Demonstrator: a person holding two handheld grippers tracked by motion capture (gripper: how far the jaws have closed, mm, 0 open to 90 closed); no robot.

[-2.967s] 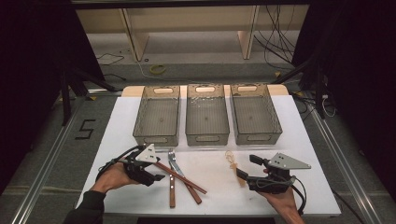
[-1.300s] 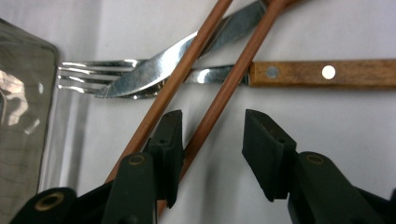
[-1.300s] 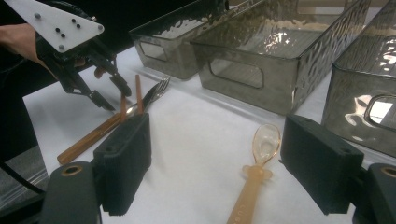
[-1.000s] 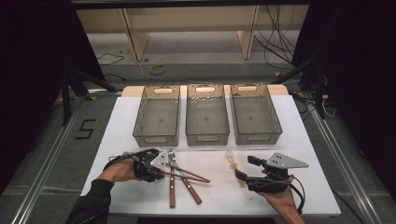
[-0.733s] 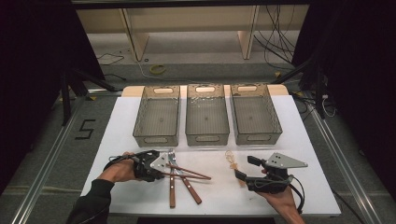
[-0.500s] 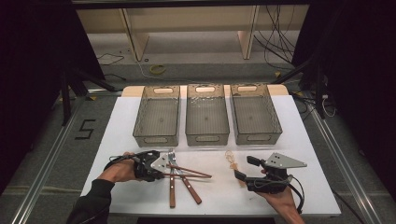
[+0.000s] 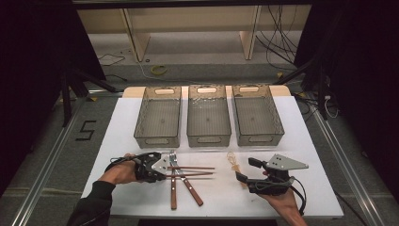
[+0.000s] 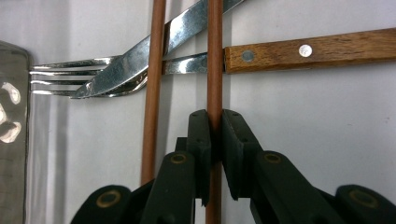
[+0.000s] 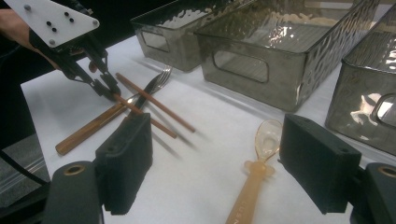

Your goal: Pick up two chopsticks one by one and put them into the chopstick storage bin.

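Pinching one brown chopstick point(image 8: 215, 70) between its black pads, the left gripper point(image 8: 214, 122) had just been closing on it, the stick running straight ahead between the jaws. Just beside that stick, on the gripper's left, lay the second chopstick point(image 8: 153, 93); both crossed over a fork point(image 8: 70, 81) and a wooden-handled knife point(image 8: 308, 50) farther ahead. The right gripper point(image 9: 212, 163) stood spread wide above the white table point(image 7: 282, 197), a translucent spoon point(image 9: 261, 154) lying between its jaws, untouched.
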